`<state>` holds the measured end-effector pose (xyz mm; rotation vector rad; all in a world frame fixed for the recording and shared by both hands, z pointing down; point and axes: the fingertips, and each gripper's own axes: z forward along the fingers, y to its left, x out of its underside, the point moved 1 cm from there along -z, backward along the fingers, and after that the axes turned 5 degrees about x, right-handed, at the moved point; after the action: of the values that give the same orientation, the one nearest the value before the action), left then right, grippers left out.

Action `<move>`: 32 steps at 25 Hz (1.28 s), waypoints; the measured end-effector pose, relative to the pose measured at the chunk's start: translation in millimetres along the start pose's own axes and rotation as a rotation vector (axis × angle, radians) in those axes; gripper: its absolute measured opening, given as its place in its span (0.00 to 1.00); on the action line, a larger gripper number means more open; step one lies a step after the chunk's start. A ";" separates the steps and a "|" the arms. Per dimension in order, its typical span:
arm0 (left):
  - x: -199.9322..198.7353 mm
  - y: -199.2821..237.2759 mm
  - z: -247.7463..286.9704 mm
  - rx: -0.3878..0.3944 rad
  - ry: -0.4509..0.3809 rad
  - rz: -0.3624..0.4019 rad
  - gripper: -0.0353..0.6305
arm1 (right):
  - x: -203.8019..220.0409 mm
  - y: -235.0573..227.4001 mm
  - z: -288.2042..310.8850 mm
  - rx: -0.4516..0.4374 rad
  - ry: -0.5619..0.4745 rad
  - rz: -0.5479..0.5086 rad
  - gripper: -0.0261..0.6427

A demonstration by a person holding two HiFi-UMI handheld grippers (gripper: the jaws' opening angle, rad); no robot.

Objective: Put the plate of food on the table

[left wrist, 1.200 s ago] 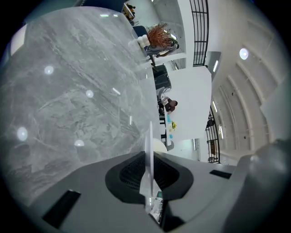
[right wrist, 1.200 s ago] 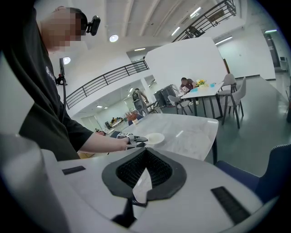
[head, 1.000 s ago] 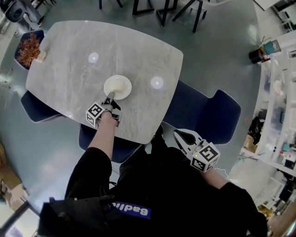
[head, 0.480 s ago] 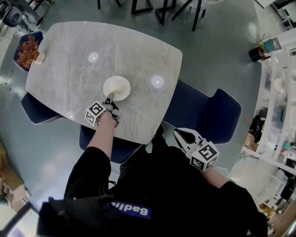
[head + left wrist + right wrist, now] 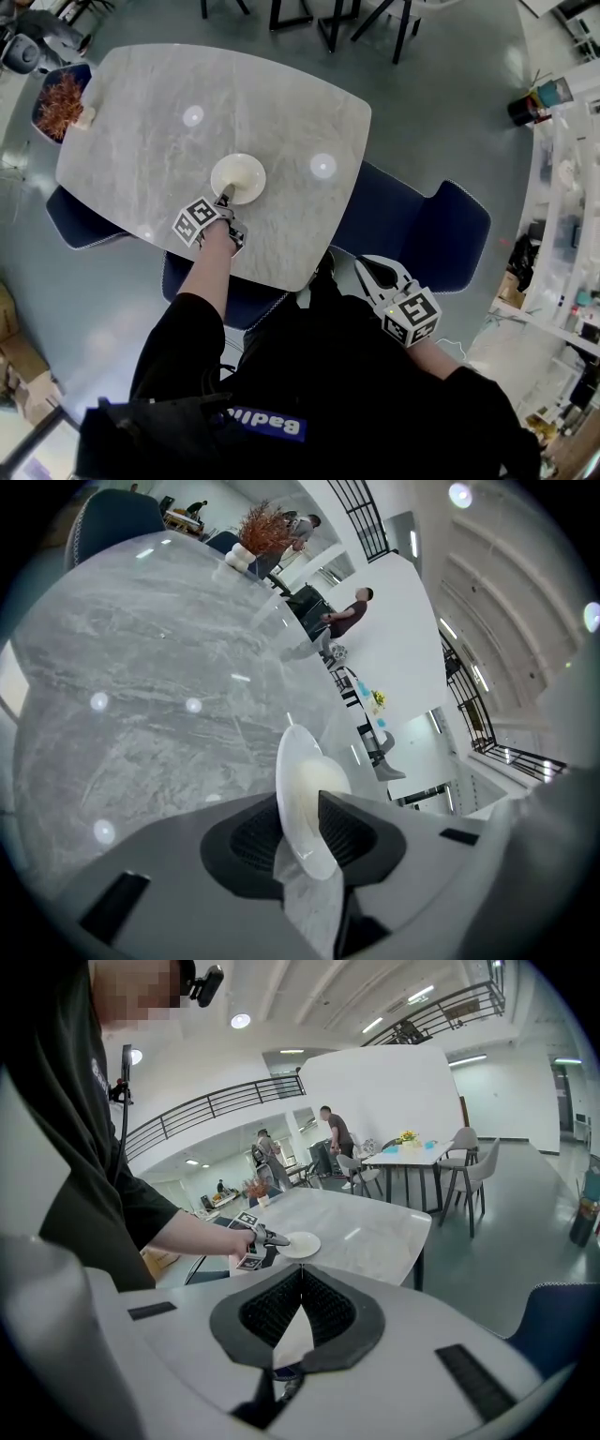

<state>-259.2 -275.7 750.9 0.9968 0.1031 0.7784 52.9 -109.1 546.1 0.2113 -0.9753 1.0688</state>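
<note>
A white plate (image 5: 238, 177) with a pale cream heap in its middle rests on the grey marble table (image 5: 141, 112), near the front edge. My left gripper (image 5: 225, 200) is shut on the plate's near rim. In the left gripper view the rim (image 5: 302, 794) stands between the two black pads of that gripper (image 5: 305, 834). My right gripper (image 5: 364, 269) hangs off the table at my right side, over a blue chair. Its jaws (image 5: 300, 1277) are shut with nothing in them. The right gripper view shows the plate (image 5: 300, 1244) and the left gripper (image 5: 269, 1237) from afar.
Dark blue chairs (image 5: 412, 225) stand around the table, one under my left arm (image 5: 178, 281). A vase with reddish dried stems (image 5: 64, 97) sits at the table's far left corner. Behind it are other tables, chairs (image 5: 469, 1166) and people (image 5: 333, 1138).
The left gripper's marker cube has shifted slightly toward the plate. The plate and the right gripper stay where they were.
</note>
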 end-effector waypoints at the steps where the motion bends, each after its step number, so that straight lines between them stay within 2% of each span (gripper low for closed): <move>1: -0.7 0.3 -0.4 -0.006 0.004 0.006 0.20 | 0.1 0.5 0.5 -0.001 -0.001 0.000 0.05; 10: 4.1 10.0 -9.7 -0.064 0.094 0.108 0.20 | 1.8 7.8 2.2 -0.026 -0.007 0.012 0.06; 22: 18.7 24.3 -15.8 -0.058 0.164 0.019 0.20 | -3.9 9.8 3.9 -0.054 -0.016 0.020 0.06; 32: 40.1 21.4 -26.4 0.006 0.210 0.028 0.20 | -9.6 16.2 1.3 -0.088 -0.028 -0.012 0.06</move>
<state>-252.5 -225.0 763.3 0.9211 0.2731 0.9080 37.7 -107.9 534.9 0.1599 -1.0432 1.0120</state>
